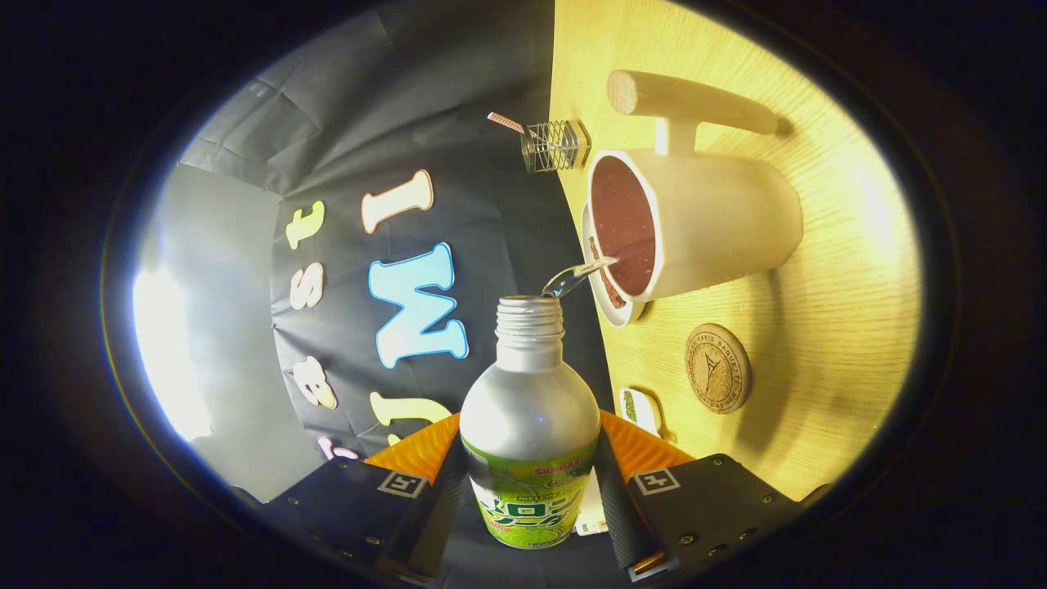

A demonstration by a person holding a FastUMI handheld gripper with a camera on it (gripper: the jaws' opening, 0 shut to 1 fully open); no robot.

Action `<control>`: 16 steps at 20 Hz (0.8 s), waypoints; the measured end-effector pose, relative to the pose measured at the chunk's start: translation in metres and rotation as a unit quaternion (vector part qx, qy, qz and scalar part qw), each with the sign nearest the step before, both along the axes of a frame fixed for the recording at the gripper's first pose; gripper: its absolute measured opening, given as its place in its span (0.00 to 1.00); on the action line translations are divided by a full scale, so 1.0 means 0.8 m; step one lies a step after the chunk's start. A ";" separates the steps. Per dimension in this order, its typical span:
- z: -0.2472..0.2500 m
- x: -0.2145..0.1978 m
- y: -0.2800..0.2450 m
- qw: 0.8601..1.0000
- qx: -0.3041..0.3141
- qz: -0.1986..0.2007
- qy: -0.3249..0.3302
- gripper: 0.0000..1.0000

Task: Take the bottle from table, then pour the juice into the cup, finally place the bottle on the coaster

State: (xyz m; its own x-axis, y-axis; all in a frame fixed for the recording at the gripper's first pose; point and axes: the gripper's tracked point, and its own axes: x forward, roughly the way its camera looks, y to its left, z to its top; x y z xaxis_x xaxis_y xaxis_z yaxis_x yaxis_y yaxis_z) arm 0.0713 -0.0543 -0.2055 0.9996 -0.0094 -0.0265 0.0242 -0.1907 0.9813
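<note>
The pouring step is in progress, as I judge it: the bottle is already taken from the table and tilted over, and a thin clear stream leaves its open mouth and reaches the cup. What is left is to finish the pour, bring the bottle upright and set it on the coaster, which is bare now.

The table [826,270] is the largest thing — light wood with fine straight grain, smooth and flat. On it, beyond the fingers, stands the cup [703,225], a pale matte cylinder with a thick rim and a long rod-like handle; its inside looks dark reddish, so I cannot tell how full it is. It seems to rest on a small white saucer [609,307].

The bottle [530,409] sits between the two fingers of the gripper [530,491], which are clenched on its body from both sides. It is smooth silvery metal with a rounded shoulder, a threaded neck without cap, and a green printed label lower down.

The coaster [718,367] is a round cork-like disc with a stamped pattern, lying just beside the cup. Farther off at the table edge stands a small wire holder [556,146].
</note>
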 end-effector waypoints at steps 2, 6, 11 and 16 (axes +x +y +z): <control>-0.001 0.000 0.000 1.000 0.002 0.000 0.000 0.76; 0.000 0.003 0.000 1.000 0.016 -0.001 -0.003 0.76; -0.002 0.006 -0.001 1.000 0.029 -0.002 -0.003 0.76; -0.007 0.008 -0.002 0.999 0.037 -0.003 -0.001 0.76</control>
